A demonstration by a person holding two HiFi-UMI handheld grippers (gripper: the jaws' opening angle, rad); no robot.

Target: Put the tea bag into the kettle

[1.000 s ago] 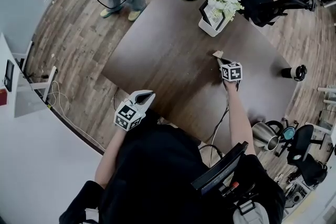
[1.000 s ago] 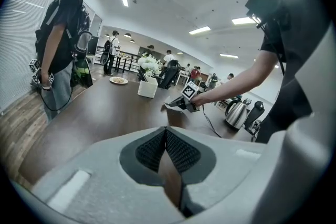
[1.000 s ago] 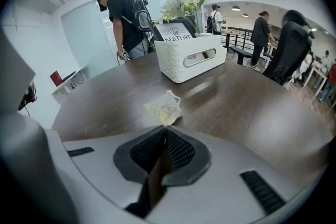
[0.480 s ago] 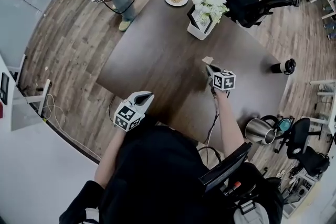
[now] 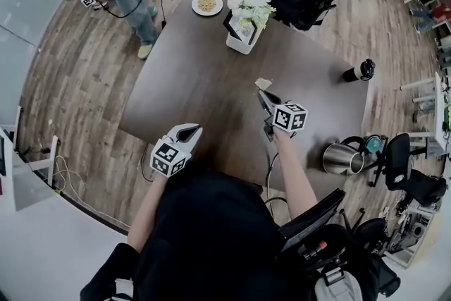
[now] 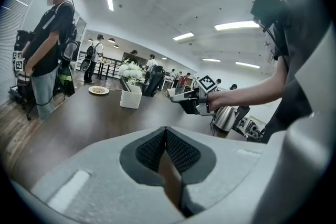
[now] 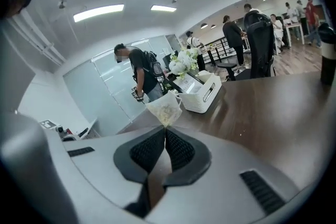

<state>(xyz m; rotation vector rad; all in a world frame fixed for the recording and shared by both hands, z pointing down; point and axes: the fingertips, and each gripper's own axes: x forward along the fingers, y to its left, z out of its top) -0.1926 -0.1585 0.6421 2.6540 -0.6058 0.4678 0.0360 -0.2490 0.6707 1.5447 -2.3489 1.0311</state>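
Pinching tea bag (image 7: 165, 107) with right gripper (image 7: 165, 129), left gripper (image 6: 166, 131) closed empty, head view adds kettle (image 5: 343, 158)

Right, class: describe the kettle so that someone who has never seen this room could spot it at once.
Start at the big dark wooden table. At its edge beside the person's right arm stands the kettle. It is the only shiny steel vessel there; the black cup farther along is dark and slimmer.
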